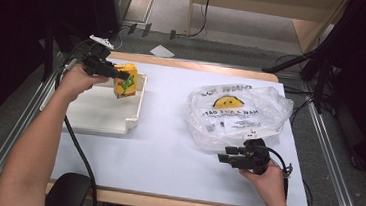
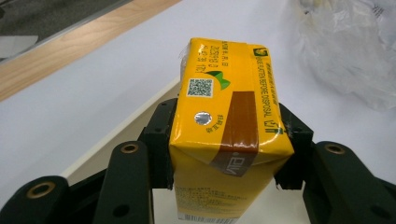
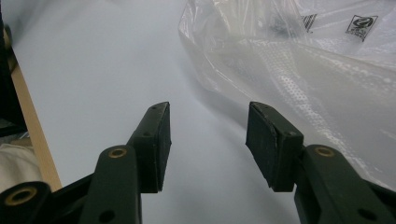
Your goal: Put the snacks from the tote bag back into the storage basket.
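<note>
Over white tray point(image 1: 100, 121), left hand-held gripper point(image 2: 229, 144) pinches yellow, brown-banded juice carton point(image 2: 229, 116); right hand-held gripper point(image 3: 208, 140) spread.

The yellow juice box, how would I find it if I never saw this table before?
Look at the white tray on the left side of the table. Over its far right corner, the left gripper holds the yellow juice box by its sides. It is the one bright yellow carton, with a brown band and a small silver straw spot on top.
</note>
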### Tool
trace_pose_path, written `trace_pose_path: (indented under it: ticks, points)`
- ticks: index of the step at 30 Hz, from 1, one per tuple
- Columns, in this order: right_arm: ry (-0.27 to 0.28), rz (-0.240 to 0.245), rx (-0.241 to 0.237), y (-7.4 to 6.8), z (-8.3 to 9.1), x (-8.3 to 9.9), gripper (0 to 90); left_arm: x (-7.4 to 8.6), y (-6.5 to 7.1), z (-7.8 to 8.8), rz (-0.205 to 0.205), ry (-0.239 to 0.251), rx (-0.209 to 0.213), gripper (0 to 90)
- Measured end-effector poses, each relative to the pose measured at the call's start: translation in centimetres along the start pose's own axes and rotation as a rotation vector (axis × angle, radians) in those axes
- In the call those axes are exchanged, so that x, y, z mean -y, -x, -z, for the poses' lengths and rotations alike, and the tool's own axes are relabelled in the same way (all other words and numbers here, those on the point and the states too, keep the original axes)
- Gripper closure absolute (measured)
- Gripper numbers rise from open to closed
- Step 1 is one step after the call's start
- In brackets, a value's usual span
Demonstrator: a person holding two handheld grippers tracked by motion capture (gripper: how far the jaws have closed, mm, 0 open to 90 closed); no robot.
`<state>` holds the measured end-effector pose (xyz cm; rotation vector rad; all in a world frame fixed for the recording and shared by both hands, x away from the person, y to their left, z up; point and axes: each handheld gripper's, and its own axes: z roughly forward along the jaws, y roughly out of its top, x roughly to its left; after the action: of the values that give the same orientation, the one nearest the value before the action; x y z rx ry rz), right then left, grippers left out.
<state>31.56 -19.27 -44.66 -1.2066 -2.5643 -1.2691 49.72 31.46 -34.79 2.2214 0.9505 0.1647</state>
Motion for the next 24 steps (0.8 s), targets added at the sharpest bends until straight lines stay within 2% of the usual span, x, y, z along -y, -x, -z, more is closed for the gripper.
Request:
trace_pose_path:
  ticks: [2, 5, 12, 17, 21, 24]
  points:
    - [0.000, -0.001, 0.000, 0.0, 0.0, 0.0, 51.0, 0.3, -0.3, -0.5, 0.011, 0.007, -0.005, 51.9]
    - [0.004, -0.002, 0.002, 0.0, 0.1, 0.1, 51.0, 0.8, -0.6, -1.3, 0.032, 0.016, 0.011, 51.9]
    - [0.005, -0.002, 0.003, 0.0, 0.2, 0.2, 51.0, 1.0, -0.6, -2.4, 0.012, 0.015, 0.003, 51.9]
    - [0.006, -0.004, 0.004, 0.0, 0.2, 0.2, 51.0, 1.3, -0.7, -2.9, 0.015, 0.023, -0.007, 51.8]
    - [0.005, -0.004, 0.003, 0.0, 0.2, 0.2, 51.0, 1.9, -0.6, -3.2, 0.006, 0.056, -0.007, 51.8]
    - [0.006, -0.006, 0.003, 0.0, 0.3, 0.2, 51.0, 2.2, -0.7, -3.2, 0.009, 0.062, -0.004, 51.7]
